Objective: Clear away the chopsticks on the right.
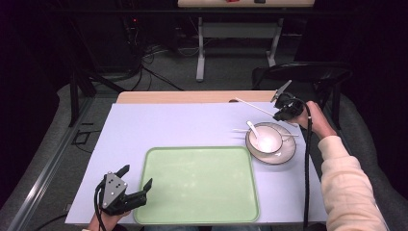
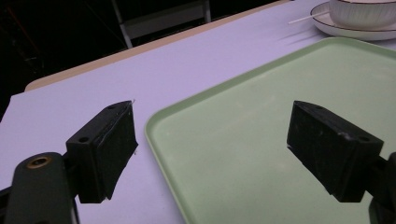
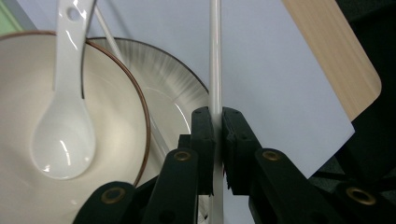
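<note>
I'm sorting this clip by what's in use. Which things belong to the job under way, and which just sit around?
In use: chopstick clamped in the right gripper; bowl, spoon, saucer, second chopstick.
Lying about: green tray, open left gripper, chair.

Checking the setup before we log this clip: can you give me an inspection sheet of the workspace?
Surface: pale lilac mat over a wooden table.
Job's things: white chopstick clamped in the right gripper; second chopstick lying across the saucer; bowl on the saucer with a white spoon inside; green tray bare.
Clutter: nothing seen.
Grippers: left gripper has its jaws open astride the tray's near left rim; right one shut on the chopstick, above the mat's far right.
Cables: black cable trailing from the right gripper.
Surroundings: dark room, black chair behind the table, another table beyond.
</note>
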